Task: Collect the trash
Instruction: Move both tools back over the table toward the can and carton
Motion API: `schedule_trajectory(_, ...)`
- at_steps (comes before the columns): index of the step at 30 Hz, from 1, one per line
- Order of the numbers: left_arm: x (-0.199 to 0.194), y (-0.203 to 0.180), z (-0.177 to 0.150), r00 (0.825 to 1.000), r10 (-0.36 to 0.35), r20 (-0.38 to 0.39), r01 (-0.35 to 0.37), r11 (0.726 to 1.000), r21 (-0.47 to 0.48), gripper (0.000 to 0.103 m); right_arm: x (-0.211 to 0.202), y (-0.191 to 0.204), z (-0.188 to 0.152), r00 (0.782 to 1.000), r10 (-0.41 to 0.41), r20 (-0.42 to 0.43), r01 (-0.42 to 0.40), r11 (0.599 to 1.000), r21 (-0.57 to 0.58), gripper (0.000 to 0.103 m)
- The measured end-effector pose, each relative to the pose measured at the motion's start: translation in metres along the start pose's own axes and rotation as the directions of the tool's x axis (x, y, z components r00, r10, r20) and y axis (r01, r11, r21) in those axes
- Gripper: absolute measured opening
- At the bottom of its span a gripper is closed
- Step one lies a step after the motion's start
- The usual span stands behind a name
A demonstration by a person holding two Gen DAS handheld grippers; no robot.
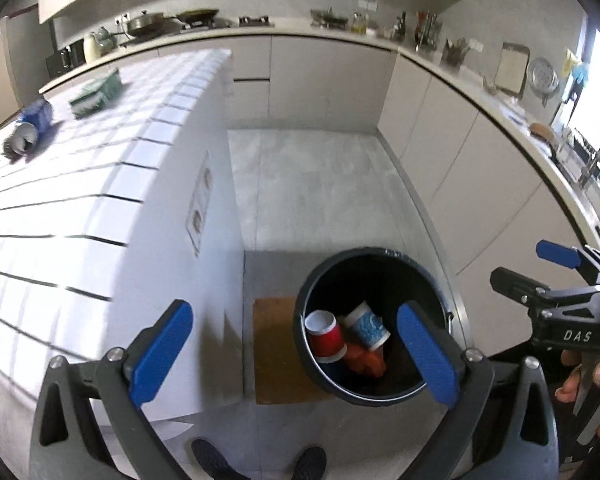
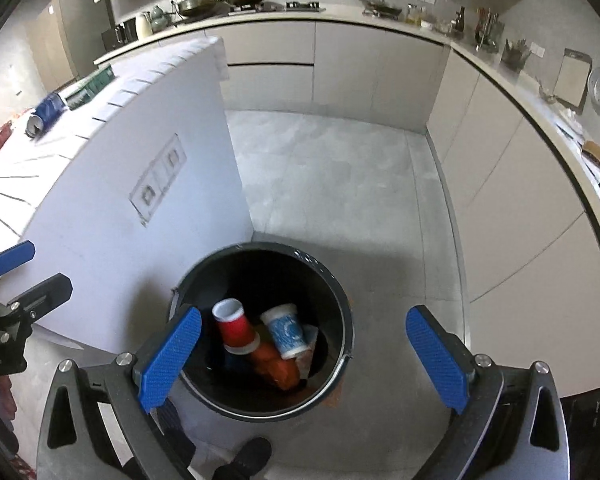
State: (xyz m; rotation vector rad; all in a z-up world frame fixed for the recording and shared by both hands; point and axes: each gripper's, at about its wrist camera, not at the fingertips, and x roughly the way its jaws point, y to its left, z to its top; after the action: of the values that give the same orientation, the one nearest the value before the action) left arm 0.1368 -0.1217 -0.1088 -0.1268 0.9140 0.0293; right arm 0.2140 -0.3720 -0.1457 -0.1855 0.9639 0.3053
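Observation:
A dark round trash bin (image 1: pixel 432 280) (image 2: pixel 340 292) stands on the floor beside the white tiled counter (image 1: pixel 80 200). Inside lie a red paper cup (image 1: pixel 326 336) (image 2: pixel 236 328), a blue-and-white cup (image 1: pixel 368 326) (image 2: pixel 286 332) and orange wrapping (image 2: pixel 278 368). My left gripper (image 1: pixel 294 354) is open and empty above the bin's left side. My right gripper (image 2: pixel 304 356) is open and empty above the bin; it also shows in the left wrist view (image 1: pixel 536 268). On the counter lie a crushed blue can (image 1: pixel 32 124) (image 2: pixel 46 114) and a green pack (image 1: pixel 96 94) (image 2: pixel 90 86).
A brown mat (image 1: pixel 276 352) lies on the grey floor by the bin. Beige cabinets (image 2: pixel 520 184) and a worktop with pans and bottles run along the back and right. My shoes (image 1: pixel 256 460) show at the bottom. Wall sockets (image 2: pixel 158 184) sit on the counter's side.

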Motion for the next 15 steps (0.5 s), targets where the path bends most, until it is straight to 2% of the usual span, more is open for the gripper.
schedule_trajectory(6,-0.022,0.025,0.002,0.999,0.032,0.043,-0.030,0.999,-0.043,0.103,-0.022,0.029,0.010,0.998,0.014,0.057,-0.012,1.000,-0.029,0.103)
schedule_trajectory(15,-0.045,0.078,0.003,0.992,0.079,0.095,-0.067,0.991,-0.119,0.103,-0.040,0.084,0.030,0.990,0.085,0.114,-0.076,0.994,-0.082,0.103)
